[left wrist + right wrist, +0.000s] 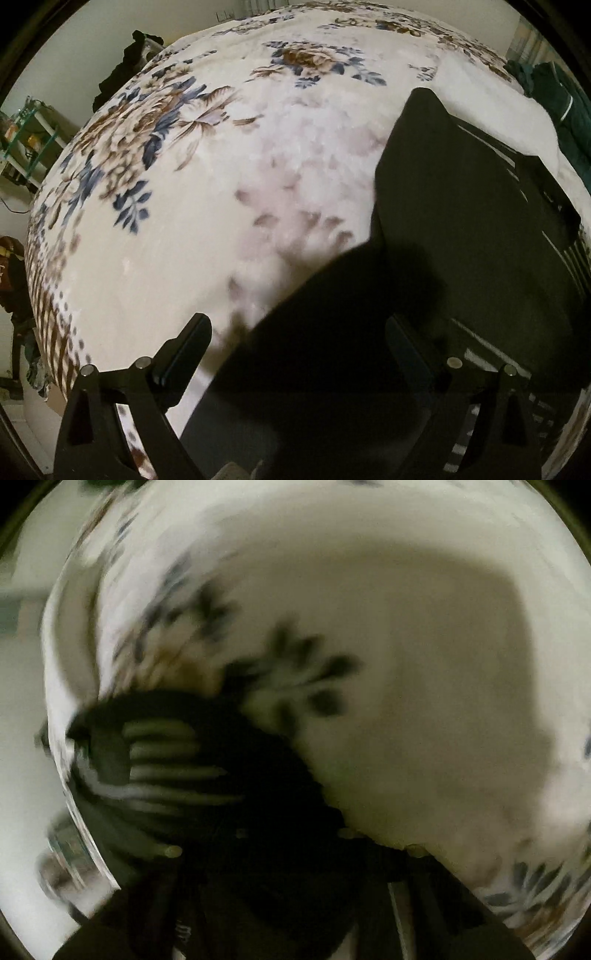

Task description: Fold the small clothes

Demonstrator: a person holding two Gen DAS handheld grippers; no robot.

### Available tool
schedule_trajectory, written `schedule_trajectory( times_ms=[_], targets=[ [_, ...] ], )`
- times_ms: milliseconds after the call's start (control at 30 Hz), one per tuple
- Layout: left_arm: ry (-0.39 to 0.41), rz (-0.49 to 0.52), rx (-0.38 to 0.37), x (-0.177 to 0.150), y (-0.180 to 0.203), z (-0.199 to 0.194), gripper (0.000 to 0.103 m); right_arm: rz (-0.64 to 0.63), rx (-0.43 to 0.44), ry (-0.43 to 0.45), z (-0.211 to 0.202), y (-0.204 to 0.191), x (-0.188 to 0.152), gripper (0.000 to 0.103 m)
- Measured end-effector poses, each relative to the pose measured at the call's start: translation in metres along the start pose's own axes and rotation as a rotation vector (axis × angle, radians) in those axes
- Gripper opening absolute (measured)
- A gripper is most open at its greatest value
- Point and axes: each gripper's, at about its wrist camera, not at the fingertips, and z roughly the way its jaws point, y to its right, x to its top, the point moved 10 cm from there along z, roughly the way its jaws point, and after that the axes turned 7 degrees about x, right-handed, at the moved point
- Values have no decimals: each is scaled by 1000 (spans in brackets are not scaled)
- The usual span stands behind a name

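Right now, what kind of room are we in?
Probably a bedroom: a big bed under a flowery blanket, dark clothes spread on it, and more clothes heaped at its far edge.

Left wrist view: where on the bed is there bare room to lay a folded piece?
Free: the floral blanket left of the black garment, out to the bed's left edge. Crowded: the right side, under the garment, and the far right corner with the dark green clothes.

No readable text, labels or numbers in either view.
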Motion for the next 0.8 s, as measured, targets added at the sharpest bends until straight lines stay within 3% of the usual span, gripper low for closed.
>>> schedule_trajectory(
  times_ms=[133, 200, 267, 333, 400, 467, 633, 800],
  targets=[
    [0, 12, -15, -11, 6, -8, 96, 12, -129, 161, -40, 8, 28, 11],
    [-3, 29, -38, -15, 11, -12, 96, 51, -133, 153, -34, 15, 35, 11],
    [4, 62, -62, -19, 19, -17, 96, -22, -180, 119, -21, 4, 31, 12],
    [10, 87, -82, -21, 24, -21, 96, -38, -164, 66, -15, -5, 22, 14],
    [16, 107, -109, -24, 28, -28, 96, 9, -91, 68, -34, -9, 6, 26],
    [32, 141, -139, -29, 33, -42, 96, 32, -82, 88, -64, -4, -18, 47],
    [62, 237, -160, -61, 43, -78, 96, 31, -81, 58, -129, 25, -91, 48],
    [20, 356, -178, -134, 74, -110, 96, 84, -23, -11, -147, 72, -160, 48]
  ],
)
